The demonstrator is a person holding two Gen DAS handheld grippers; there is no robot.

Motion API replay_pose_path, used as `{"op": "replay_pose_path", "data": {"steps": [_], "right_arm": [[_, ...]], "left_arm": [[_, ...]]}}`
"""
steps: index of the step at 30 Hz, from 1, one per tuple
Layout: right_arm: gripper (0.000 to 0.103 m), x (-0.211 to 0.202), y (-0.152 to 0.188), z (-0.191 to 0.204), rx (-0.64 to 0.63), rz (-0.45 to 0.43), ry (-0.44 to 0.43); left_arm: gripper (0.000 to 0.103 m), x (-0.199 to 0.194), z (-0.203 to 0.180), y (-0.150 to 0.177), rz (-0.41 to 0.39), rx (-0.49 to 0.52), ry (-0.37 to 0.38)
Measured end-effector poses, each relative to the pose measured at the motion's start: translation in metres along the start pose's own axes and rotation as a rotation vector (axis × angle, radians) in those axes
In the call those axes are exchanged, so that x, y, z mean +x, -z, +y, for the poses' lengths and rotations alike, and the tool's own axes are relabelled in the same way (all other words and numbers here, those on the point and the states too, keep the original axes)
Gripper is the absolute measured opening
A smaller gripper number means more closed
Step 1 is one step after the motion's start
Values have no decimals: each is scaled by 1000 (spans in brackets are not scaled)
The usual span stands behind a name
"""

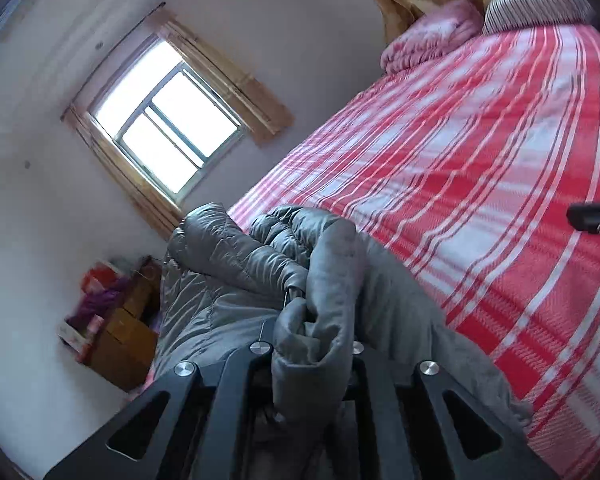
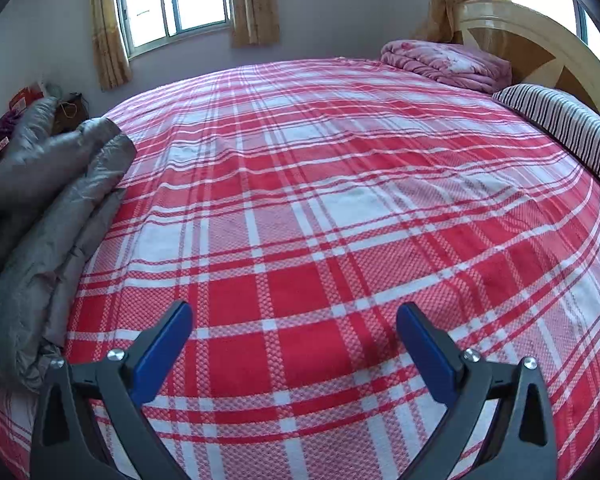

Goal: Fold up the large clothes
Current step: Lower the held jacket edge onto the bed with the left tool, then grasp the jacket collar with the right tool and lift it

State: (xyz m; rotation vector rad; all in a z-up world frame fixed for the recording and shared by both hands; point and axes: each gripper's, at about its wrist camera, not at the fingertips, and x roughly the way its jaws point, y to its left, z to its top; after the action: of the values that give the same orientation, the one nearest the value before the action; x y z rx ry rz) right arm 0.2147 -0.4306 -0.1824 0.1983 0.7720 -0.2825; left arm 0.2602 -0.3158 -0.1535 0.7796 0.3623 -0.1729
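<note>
Grey puffer jacket (image 1: pixel 228 264) bunched (quilted, shiny), clamped in left gripper (image 1: pixel 312 344), right gripper (image 2: pixel 294 340) apart over plaid bedspread (image 2: pixel 320 184)

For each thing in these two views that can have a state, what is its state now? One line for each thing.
Grey quilted padded jacket: bunched, one fold held up, the rest lying at the bed's edge.
Left gripper: shut on the jacket.
Right gripper: open, empty, above the bedsheet.
Red and white checked bedsheet: spread flat.
Pink quilt: folded, by the headboard.
Black and white striped pillow: lying at the bed's head.
Yellow curtains: drawn apart.
</note>
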Motion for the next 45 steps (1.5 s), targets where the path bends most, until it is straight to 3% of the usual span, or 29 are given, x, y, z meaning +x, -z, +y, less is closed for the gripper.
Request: {"op": "replay_pose_path", "data": {"steps": [3,4,6,8,10,13,15,19,21,24,27,30,34,37,38,39,40,45], "right_arm": [[103,7,-1,6,-34,20,-2],[103,9,1,9,-44,28,2],[103,11,3,10,-48,32,5],[103,16,3,5,-41,37,0],[103,18,2,3,-33,43,-5],[103,13,-5,1,-23,31,-4],[103,3,-19,4,-24,-2,2],[102,-22,-66,25,-36,-69,-53],[98,-30,-92,46,-54,-87,-102],[95,-36,-135,95,-112,-96,-182],[94,-35,-166,141,-157,-66,-272],[93,-19,-186,190,-207,-6,-309],[84,17,-186,236,-239,96,-343],[69,46,-168,245,-247,167,-342],[56,53,-161,240,-234,187,-358],[37,56,-156,234,-226,197,-376],[31,60,-150,228,-218,199,-395],[16,60,-139,200,-173,172,-399]], "left_arm": [[14,-15,11,-6,-4,-18,-13],[24,-22,14,-10,-15,-31,-15],[49,-52,32,-21,-70,-81,8],[100,-81,53,-27,-139,-131,21],[102,-103,75,-29,-202,-173,0],[102,-103,112,-27,-174,-228,-22],[102,-91,138,-18,-145,-271,-111],[102,-5,202,20,129,-430,-325],[102,49,231,48,318,-530,-396],[102,103,253,82,488,-636,-384],[102,131,260,99,557,-736,-344],[102,136,250,97,545,-762,-319],[102,133,225,67,473,-688,-295],[102,123,213,48,404,-635,-294],[102,120,211,43,388,-628,-290],[102,118,209,39,377,-623,-287],[102,117,208,36,373,-617,-287],[102,111,201,16,349,-591,-278]]}}
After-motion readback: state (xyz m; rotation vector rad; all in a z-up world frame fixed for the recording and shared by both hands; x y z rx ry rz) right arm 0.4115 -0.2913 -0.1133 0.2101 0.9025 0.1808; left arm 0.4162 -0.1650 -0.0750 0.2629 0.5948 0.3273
